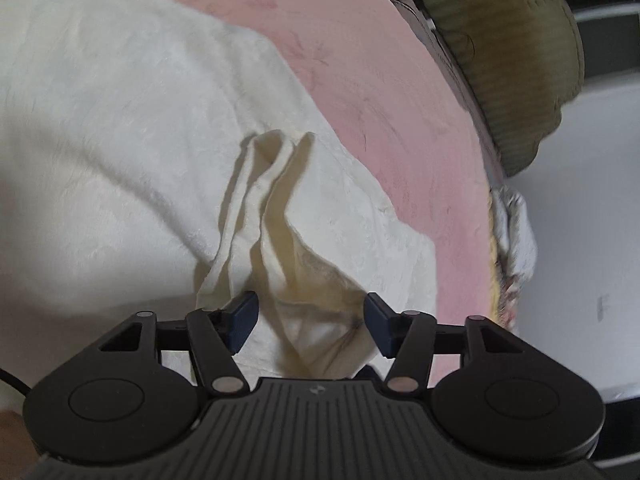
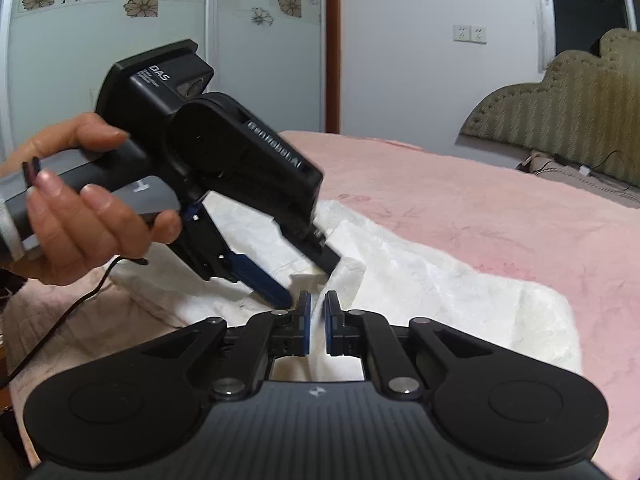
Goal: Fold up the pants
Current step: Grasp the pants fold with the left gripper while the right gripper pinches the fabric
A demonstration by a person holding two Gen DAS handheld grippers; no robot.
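Note:
White pants (image 1: 120,140) lie spread on a pink bed cover (image 1: 380,92). In the left wrist view my left gripper (image 1: 310,320) is open, its blue pads either side of a raised, creased bunch of the white cloth (image 1: 276,200). In the right wrist view my right gripper (image 2: 317,322) is nearly shut, pinching a fold of the pants (image 2: 440,280) between its blue pads. The left gripper (image 2: 310,280) also shows there, held by a hand (image 2: 80,208), tilted down onto the cloth just beyond my right fingers.
A green padded headboard (image 2: 568,120) stands at the far right end of the bed. The bed edge (image 1: 496,240) drops to a pale floor. A wardrobe with flower-patterned doors (image 2: 160,40) stands behind. A black cable (image 2: 80,300) trails over the cover at left.

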